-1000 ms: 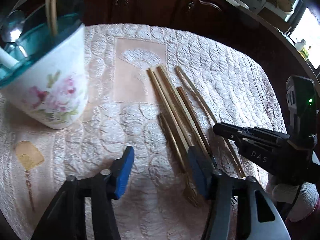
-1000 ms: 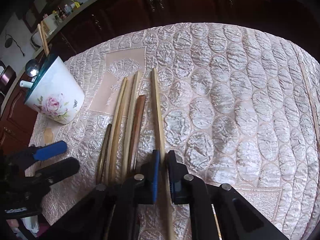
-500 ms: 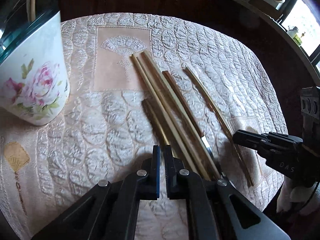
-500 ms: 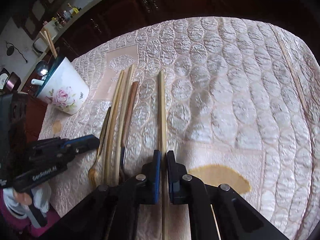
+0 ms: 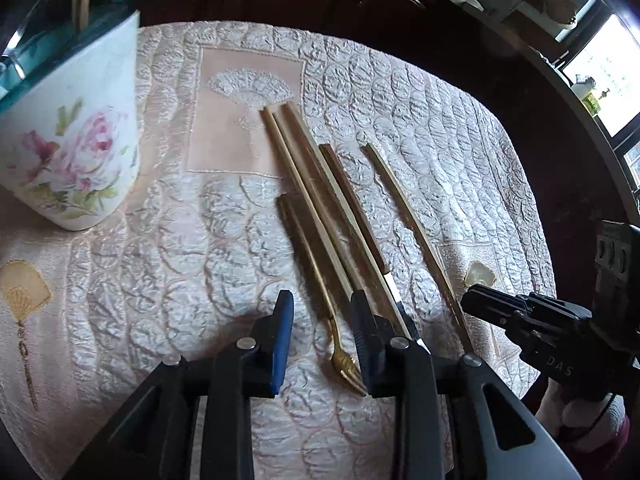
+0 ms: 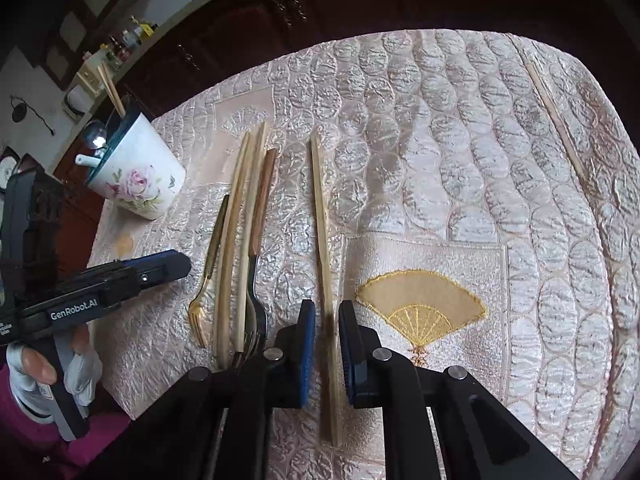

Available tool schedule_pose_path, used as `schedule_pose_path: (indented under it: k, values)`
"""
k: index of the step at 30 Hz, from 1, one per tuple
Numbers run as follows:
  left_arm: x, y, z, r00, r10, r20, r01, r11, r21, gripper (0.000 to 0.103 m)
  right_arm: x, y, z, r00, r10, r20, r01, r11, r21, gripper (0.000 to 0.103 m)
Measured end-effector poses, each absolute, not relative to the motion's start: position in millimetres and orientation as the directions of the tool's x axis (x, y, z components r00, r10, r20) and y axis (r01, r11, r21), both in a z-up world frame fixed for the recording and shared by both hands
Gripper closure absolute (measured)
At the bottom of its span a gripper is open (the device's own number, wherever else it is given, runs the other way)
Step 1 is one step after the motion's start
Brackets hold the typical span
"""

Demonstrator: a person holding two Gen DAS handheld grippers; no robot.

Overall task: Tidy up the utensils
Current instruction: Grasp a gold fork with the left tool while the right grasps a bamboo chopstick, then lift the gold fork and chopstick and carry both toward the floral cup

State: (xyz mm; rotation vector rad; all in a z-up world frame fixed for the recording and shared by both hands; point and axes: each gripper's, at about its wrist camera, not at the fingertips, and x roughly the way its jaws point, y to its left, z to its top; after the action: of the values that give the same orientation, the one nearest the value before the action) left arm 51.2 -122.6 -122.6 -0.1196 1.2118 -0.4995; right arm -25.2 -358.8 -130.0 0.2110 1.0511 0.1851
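Left gripper (image 5: pixel 322 344) spreading over slim gold fork (image 5: pixel 320 280), nothing pinched; right gripper (image 6: pixel 326 354) loosening around pale wooden chopstick (image 6: pixel 322 240), set apart for sorting.

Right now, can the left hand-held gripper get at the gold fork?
Probably yes. The left hand-held gripper stands open, its jaws having just been opening, with the gold fork lying between the fingers, untouched. One chopstick lies close alongside and could be caught too.

Cup (image 5: pixel 76 128) rim cut off at the edge; its contents mostly hidden.
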Motion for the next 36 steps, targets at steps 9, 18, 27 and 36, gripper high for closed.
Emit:
schedule_pose_path:
  k: [9, 18, 27, 36]
  values:
    - [42, -122, -131, 0.252, -0.389, -0.886, 0.346, 0.891, -0.293, 0.095, -22, -356, -130, 0.482, 0.267, -0.835, -0.048, 0.959, 0.279, 0.088]
    - [13, -84, -126, 0.241, -0.373, -0.896, 0.342, 0.897, -0.282, 0.096, -19, -347, -149, 0.451, 0.269, -0.851, -0.074, 0.962, 0.264, 0.095]
    - [-18, -65, -125, 0.193, -0.366, -0.910, 0.390, 0.880, -0.271, 0.096, -58, -341, -147, 0.391, 0.299, -0.871, -0.141, 0.954, 0.264, 0.090]
    - [9, -63, -107, 0.265, -0.351, -0.898, 0.401, 0.887, -0.229, 0.085, -8, -346, -119, 0.471, 0.280, -0.837, -0.109, 0.960, 0.259, 0.086]
